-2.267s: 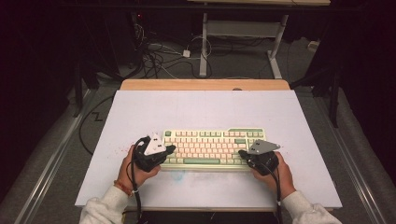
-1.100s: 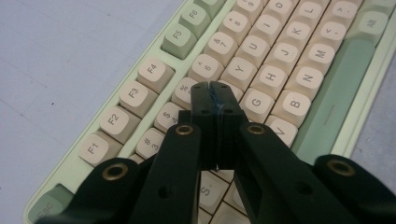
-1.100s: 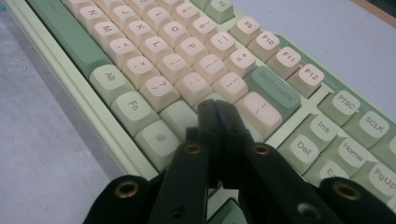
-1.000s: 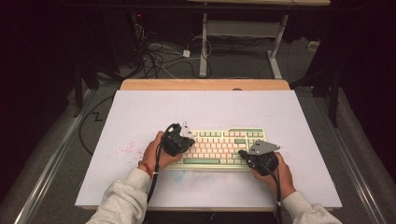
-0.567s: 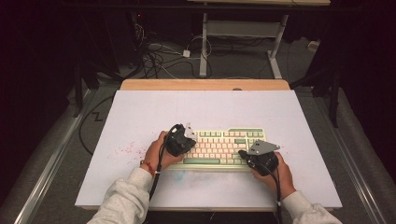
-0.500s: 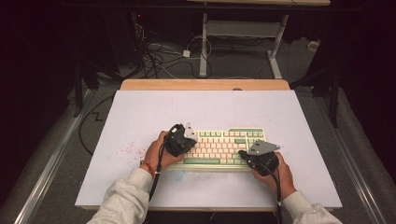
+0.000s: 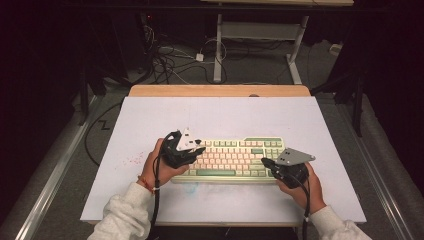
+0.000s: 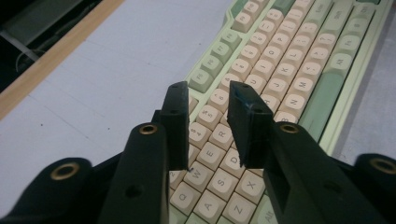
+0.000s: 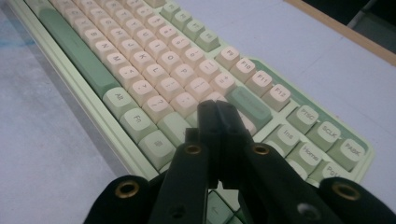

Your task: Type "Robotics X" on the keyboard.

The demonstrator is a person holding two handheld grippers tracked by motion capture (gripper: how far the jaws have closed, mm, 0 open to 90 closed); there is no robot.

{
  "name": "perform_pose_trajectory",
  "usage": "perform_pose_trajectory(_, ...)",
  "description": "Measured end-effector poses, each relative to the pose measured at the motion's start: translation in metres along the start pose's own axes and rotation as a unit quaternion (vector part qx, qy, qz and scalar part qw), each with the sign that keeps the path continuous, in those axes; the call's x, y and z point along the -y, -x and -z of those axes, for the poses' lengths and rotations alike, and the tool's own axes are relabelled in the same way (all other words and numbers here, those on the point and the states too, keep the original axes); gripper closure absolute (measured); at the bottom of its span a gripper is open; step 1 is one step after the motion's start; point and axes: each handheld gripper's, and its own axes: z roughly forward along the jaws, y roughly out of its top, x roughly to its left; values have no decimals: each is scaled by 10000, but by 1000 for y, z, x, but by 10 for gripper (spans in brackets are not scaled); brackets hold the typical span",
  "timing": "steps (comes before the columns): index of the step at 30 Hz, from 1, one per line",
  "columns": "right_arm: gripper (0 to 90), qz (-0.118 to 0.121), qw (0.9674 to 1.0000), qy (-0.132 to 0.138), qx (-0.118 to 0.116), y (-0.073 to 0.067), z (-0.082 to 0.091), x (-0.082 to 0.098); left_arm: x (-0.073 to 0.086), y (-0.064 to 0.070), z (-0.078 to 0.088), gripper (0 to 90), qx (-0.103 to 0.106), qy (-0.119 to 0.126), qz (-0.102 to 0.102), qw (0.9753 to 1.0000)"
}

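A pale green keyboard (image 7: 235, 156) with cream keys lies near the front of the white table top (image 7: 220, 115). My left gripper (image 7: 198, 149) hovers over the keyboard's left end. In the left gripper view its jaws (image 8: 212, 91) stand apart above the letter keys (image 8: 261, 77); they have just been opening, with nothing between them. My right gripper (image 7: 267, 163) is at the keyboard's right end. In the right gripper view its jaws (image 9: 215, 106) are pressed together, empty, tips low over the keys near the green enter key (image 9: 247, 105).
The table's wooden far edge (image 7: 220, 90) runs along the back. Faint pink marks (image 7: 131, 161) stain the surface left of the keyboard. Cables (image 7: 175, 60) and a desk frame (image 7: 260, 35) are on the floor beyond. White surface lies bare behind and beside the keyboard.
My left hand moved right from the keyboard's left end onto its keys, then rose slightly, and its jaws parted. The right hand and the keyboard stayed put.
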Motion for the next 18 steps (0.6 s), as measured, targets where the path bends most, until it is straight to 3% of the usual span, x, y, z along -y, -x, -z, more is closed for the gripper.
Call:
perform_pose_trajectory(2,900,9,10000,16,2,0,2,0,4,1,6,600,-125,71,-105,9998)
perform_pose_trajectory(3,900,5,10000,26,1,1,3,0,6,2,8,506,-147,97,-101,9998)
perform_pose_trajectory(4,900,-12,10000,44,5,1,5,0,8,2,10,506,-163,130,-75,9998)
perform_pose_trajectory(6,900,-23,10000,89,16,2,8,-1,13,3,13,379,-237,225,-18,9995)
perform_pose_trajectory(7,900,-23,10000,89,16,2,8,-1,16,4,14,379,-252,253,-22,9994)
perform_pose_trajectory(11,900,-49,9999,127,23,3,11,-1,29,7,18,236,-362,320,39,9988)
perform_pose_trajectory(15,900,-32,9999,147,22,3,12,-3,45,10,24,203,-475,450,128,9978)
perform_pose_trajectory(18,900,-36,9998,170,30,4,11,-5,57,13,27,193,-539,366,189,9977)
